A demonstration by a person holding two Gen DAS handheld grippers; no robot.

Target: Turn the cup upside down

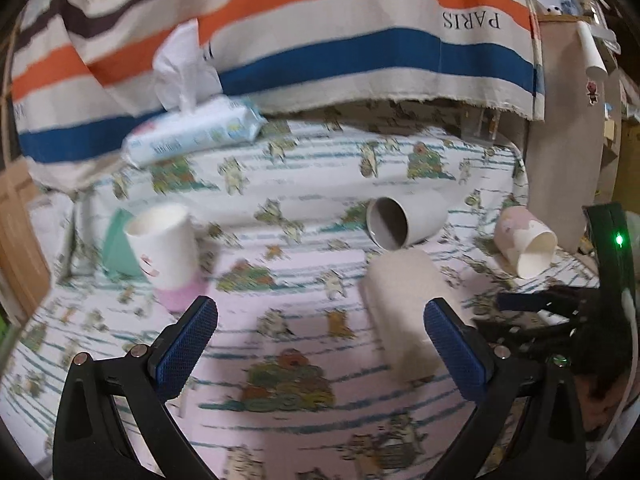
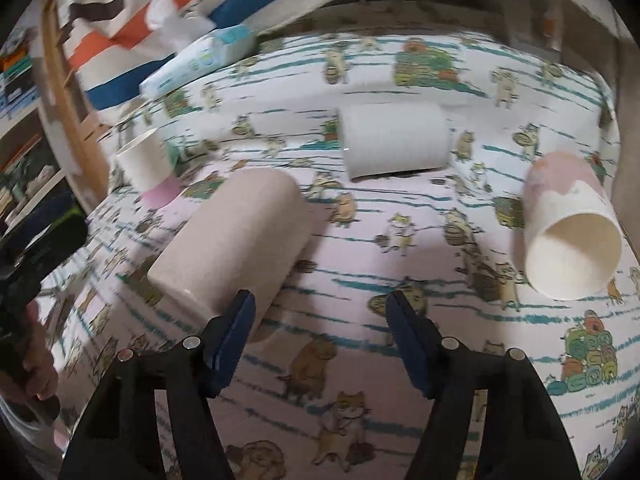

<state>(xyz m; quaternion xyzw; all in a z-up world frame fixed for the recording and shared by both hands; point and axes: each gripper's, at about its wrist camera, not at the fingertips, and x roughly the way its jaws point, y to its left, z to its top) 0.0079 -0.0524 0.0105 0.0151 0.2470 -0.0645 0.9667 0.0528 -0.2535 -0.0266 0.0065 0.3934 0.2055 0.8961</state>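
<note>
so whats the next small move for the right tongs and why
Probably shift the right tongs a little left and forward so the beige cup sits between the fingers. They are open and empty, the cup lies on its side on the cat-print tablecloth, and only the left finger overlaps its near end.

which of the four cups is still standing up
Only the white cup with the pink base, at the left by the tissue pack. The beige cup, grey cup and pink-and-cream cup all lie on their sides.
</note>
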